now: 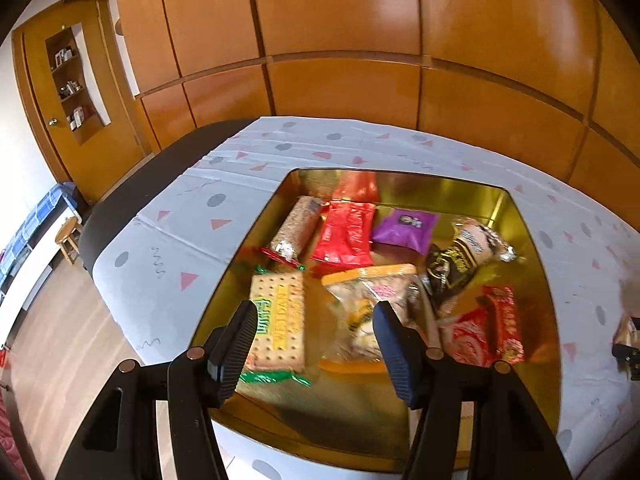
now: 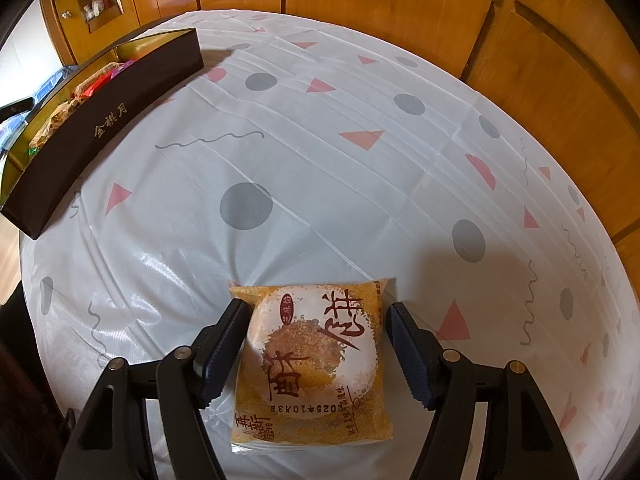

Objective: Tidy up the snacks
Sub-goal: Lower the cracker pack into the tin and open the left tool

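Observation:
A gold-lined tin box (image 1: 516, 216) sits on the table and holds several snack packets. Among them are a green-edged cracker pack (image 1: 278, 320), a red pouch (image 1: 346, 234) and a purple pouch (image 1: 404, 226). My left gripper (image 1: 316, 312) hovers over the box's near half, open, with nothing between its fingers. In the right wrist view the same box (image 2: 104, 132) shows its dark side at the far left. A square orange pastry packet (image 2: 312, 360) lies flat on the cloth. My right gripper (image 2: 318, 308) straddles it, open, with the left pad at the packet's edge and a small gap on the right.
A pale tablecloth (image 2: 360, 160) with grey dots and pink triangles covers the table. Wooden wardrobe panels (image 1: 340, 40) stand close behind it. The table's dark edge (image 1: 132, 192) drops to a wooden floor on the left, where a small stool (image 1: 68, 238) stands.

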`<control>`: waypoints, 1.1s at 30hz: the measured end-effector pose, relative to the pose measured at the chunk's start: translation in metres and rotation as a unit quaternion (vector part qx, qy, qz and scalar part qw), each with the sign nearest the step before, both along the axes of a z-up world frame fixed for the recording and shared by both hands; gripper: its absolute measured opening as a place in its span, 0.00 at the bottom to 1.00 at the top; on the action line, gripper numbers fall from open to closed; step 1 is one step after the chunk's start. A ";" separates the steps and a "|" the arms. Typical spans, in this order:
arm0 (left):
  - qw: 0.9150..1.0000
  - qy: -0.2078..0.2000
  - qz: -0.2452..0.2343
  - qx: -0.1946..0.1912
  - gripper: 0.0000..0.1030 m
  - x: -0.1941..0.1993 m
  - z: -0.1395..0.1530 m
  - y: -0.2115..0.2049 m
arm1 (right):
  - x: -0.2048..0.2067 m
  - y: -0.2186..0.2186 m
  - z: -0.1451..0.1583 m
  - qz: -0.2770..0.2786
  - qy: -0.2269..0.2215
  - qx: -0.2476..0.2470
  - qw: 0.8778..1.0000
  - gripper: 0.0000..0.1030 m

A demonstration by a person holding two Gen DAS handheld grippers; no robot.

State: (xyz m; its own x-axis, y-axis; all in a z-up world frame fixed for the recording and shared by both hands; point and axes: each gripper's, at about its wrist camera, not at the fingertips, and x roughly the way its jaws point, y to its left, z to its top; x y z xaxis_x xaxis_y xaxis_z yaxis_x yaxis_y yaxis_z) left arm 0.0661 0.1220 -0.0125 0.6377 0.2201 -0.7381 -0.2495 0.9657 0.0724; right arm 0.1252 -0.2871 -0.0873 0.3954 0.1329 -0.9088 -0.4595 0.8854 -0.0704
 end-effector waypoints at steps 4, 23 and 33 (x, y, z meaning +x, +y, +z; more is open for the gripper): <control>1.000 0.000 -0.008 -0.004 0.59 -0.004 0.001 -0.010 | 0.001 0.000 0.000 0.000 0.003 0.000 1.000 0.69; 0.998 0.007 -0.059 -0.011 0.59 -0.013 -0.002 -0.051 | -0.004 -0.007 0.003 0.014 0.039 0.000 0.999 0.59; 0.995 0.015 -0.094 -0.013 0.59 -0.012 -0.007 -0.081 | -0.007 0.008 0.005 0.012 0.022 0.006 1.000 0.59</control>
State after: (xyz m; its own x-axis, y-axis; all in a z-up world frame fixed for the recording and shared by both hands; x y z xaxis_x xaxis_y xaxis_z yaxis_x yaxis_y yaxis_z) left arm 0.0544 0.0414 -0.0200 0.6434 0.0799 -0.7613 -0.0623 0.9967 0.0520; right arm 0.1184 -0.2791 -0.0822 0.3511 0.1530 -0.9237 -0.4828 0.8749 -0.0386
